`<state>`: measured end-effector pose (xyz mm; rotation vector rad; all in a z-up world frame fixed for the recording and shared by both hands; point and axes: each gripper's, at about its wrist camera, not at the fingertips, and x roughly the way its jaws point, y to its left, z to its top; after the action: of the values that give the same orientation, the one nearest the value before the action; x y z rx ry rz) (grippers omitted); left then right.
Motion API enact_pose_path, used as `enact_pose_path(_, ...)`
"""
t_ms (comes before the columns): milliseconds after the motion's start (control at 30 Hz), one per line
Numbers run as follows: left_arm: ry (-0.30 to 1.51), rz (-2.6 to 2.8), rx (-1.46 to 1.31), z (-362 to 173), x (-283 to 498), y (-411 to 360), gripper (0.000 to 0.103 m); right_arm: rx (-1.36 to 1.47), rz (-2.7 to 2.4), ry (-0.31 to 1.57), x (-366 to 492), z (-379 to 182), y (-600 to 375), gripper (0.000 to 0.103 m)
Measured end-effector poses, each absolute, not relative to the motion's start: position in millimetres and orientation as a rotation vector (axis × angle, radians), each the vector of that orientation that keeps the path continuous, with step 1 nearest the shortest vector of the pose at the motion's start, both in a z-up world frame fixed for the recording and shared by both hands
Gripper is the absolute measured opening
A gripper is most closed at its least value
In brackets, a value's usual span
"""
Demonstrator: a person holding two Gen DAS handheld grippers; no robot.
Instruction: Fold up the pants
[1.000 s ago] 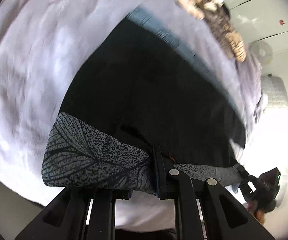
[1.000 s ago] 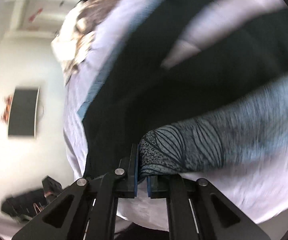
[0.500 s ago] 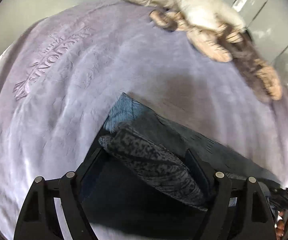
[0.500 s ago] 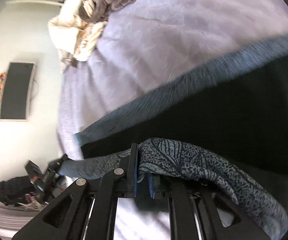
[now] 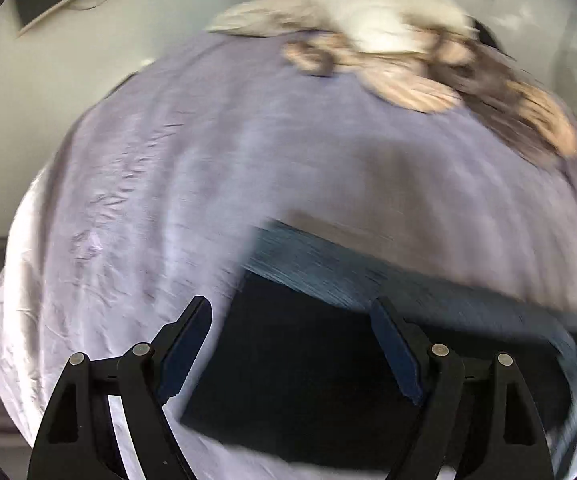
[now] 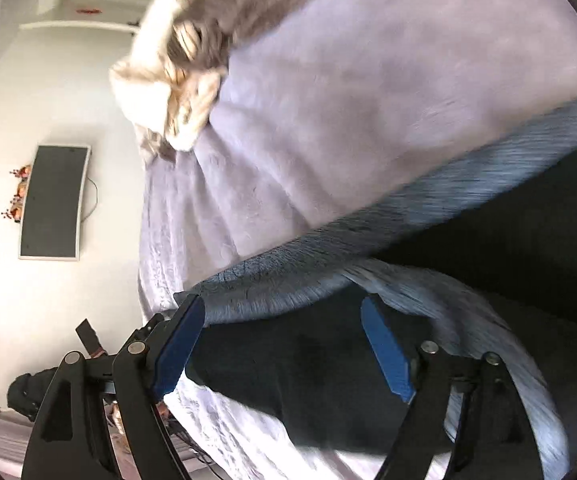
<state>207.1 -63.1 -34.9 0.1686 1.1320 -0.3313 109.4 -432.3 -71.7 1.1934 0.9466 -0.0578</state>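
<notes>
— Left wrist view first: what is your left claw [image 5: 288,344] doing?

— It hangs released, both jaws spread with nothing pinched between them. Below it lie the pants [image 5: 308,364], dark cloth with a blue-grey patterned band [image 5: 328,268] along the far edge, flat on the lilac blanket [image 5: 160,184] that covers the bed. I read the wide jaws as a let-go, so that the cloth can settle where I want the fold.

— And that heap at the far end?

— A pile of bedding [image 5: 388,40], well apart from the pants; it leaves me room to work.

— Now the right wrist view.

— My right claw [image 6: 280,344] is opening too; the pants [image 6: 308,368] lie under it and between the jaws, but the pads do not press on them. A pale patterned strip [image 6: 468,312] curves over the dark cloth by the right jaw, which I take for the part laid over. The left claw shows at lower left.

— How far along?

— One fold looks laid, I judge; the edges may need smoothing next.
</notes>
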Motion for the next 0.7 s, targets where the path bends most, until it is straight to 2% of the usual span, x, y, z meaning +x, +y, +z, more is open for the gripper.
enact_pose_path(200,1.283,-0.685,0.207,-41,107,-158,0.083,1.146,-0.249,0.972,-28,-53,-450,0.083)
enact_pose_path(433,1.496,-0.965,0.207,-88,-6,-282,0.083,1.372,-0.494,0.996,-221,-91,-467,0.083)
enact_pose_path(533,1.552,-1.003,0.237,-106,-32,-317,0.083,1.482,-0.504,0.988,-272,-113,-461,0.083)
enact_pose_path(700,1.600,-1.026,0.283,-124,-53,-340,0.083,1.654,-0.344,0.882,-290,-147,-442,0.079)
